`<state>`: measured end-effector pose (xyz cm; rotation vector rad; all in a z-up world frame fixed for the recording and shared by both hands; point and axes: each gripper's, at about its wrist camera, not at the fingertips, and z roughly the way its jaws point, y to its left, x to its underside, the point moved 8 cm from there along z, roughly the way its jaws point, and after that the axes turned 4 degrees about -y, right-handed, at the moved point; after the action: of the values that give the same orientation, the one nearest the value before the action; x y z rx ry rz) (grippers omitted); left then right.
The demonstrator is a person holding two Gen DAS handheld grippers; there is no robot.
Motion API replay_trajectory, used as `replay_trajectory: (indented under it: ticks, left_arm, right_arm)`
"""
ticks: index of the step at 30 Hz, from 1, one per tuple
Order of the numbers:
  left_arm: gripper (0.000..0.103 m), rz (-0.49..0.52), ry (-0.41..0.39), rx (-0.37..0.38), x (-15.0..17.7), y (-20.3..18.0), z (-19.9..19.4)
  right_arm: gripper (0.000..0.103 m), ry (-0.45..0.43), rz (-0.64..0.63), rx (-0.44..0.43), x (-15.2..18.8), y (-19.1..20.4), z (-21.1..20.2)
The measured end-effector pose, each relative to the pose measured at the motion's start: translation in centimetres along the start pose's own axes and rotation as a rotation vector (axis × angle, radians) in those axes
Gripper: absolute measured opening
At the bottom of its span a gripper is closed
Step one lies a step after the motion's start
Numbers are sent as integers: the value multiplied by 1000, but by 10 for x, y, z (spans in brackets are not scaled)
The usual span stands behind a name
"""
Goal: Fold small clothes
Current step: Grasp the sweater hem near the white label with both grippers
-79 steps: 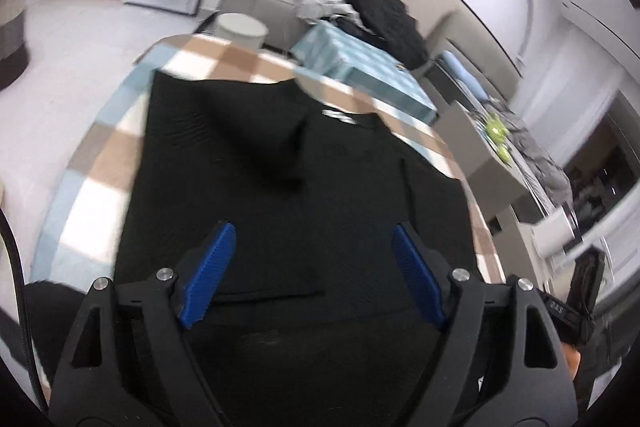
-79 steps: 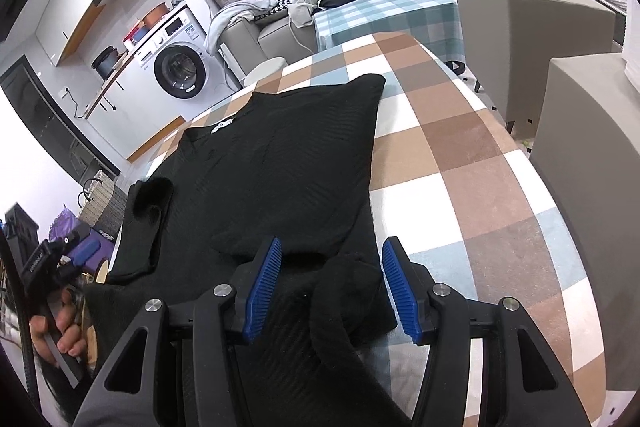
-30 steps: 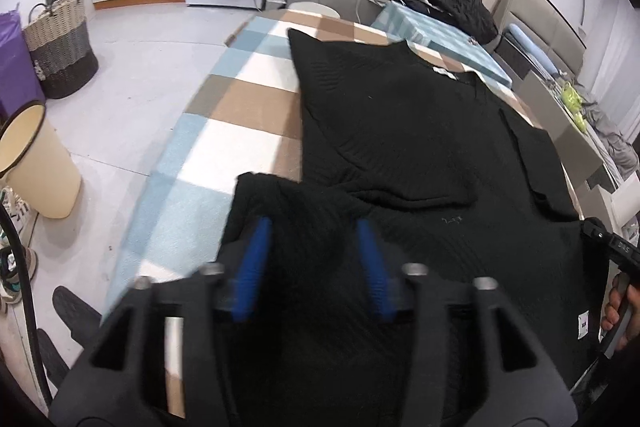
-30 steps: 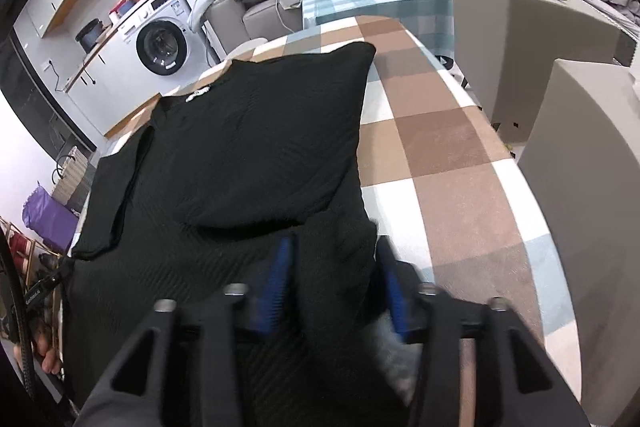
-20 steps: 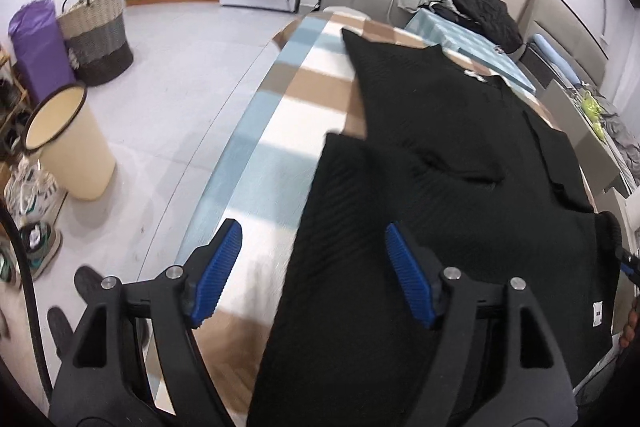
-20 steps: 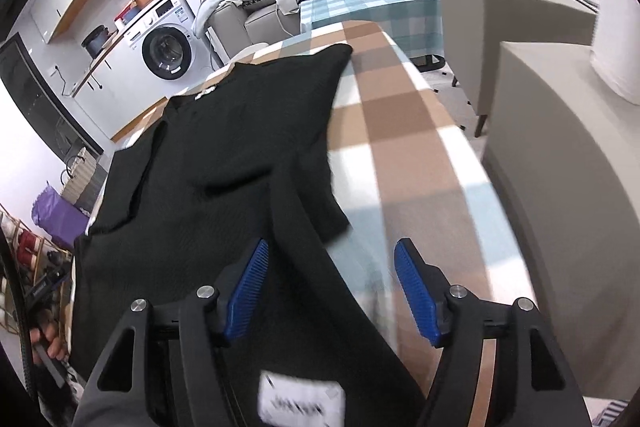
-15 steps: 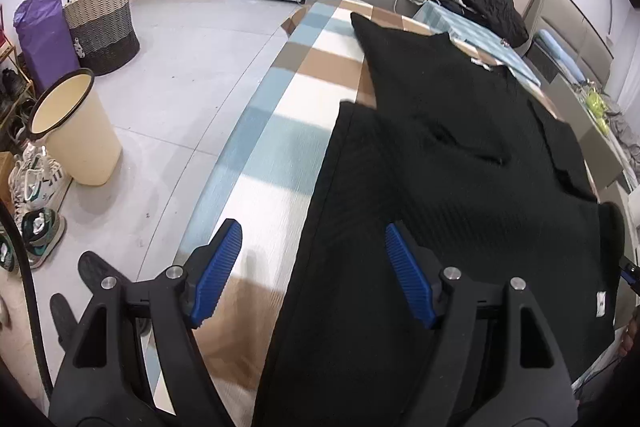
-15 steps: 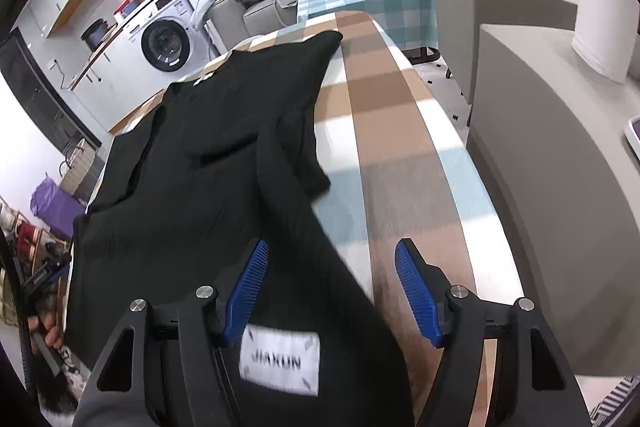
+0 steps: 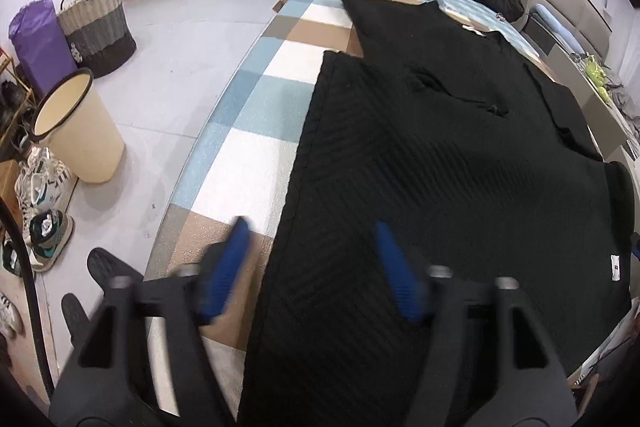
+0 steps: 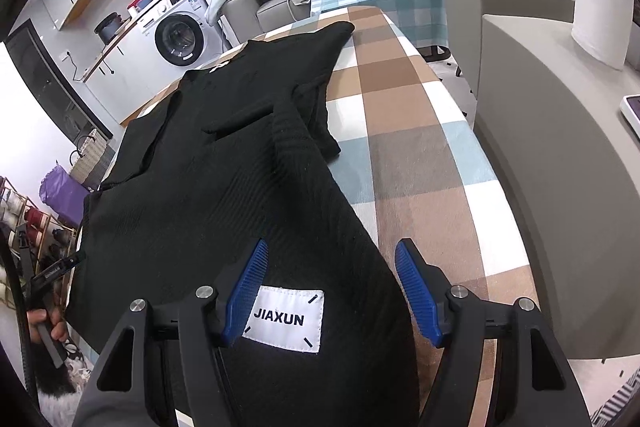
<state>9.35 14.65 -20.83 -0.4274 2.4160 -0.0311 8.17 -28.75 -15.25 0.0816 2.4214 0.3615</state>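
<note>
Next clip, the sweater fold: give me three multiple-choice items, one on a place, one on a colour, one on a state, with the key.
1. Where does the white label lie?
A. between the right gripper's fingers
B. on the floor
C. on the washing machine

2. What colour is the sweater?
A. red
B. black
C. yellow

3. How do the right gripper's jaws stand?
A. shut on the bin
B. open
C. out of view

Key: A, the label sits between the right gripper fingers; B, the sweater on the checked table is black; B, the blue pads stand apart, clear of the cloth.
</note>
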Motion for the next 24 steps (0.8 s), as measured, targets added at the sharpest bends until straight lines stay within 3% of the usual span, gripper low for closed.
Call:
replay_trajectory:
  ticks: [2,4,7,9,10,12,13,18,21,24]
  left_arm:
    - [14,0,-12,11,-1,-1,-1]
    - [6,-13,-36,32,-3,-2,-5]
    - [5,-31,-83,55,-8,-3,-16]
    - [4,-32,-119,59,-12,-4,-25]
    - [4,-35,-131,64,-14,-4,-29]
    - [4,-43,-147,70,-17,-4,-35]
    - [4,-47,-157,74,-18,-3,-40]
    - [3,-81,-233,117,-23,3,-77]
    - [3,-67,-297,130,-27,2,-106]
    - [3,-57,-354,117,-38,2,-128]
  right_arm:
    - [68,1,-6,4,0,0,3]
    - [67,5,-18,-3,0,2,7]
    - [58,4,-49,-1,1,4,14]
    - [38,9,-77,8,1,5,19]
    - [34,3,-94,13,0,6,22]
    - [11,-13,-141,38,-2,8,25]
    - [7,-22,-160,49,-3,9,25]
    - [5,-140,-181,-68,-13,24,-13]
    - [5,-327,-155,-205,-25,30,-59]
    - [5,-411,-134,-213,-33,27,-79]
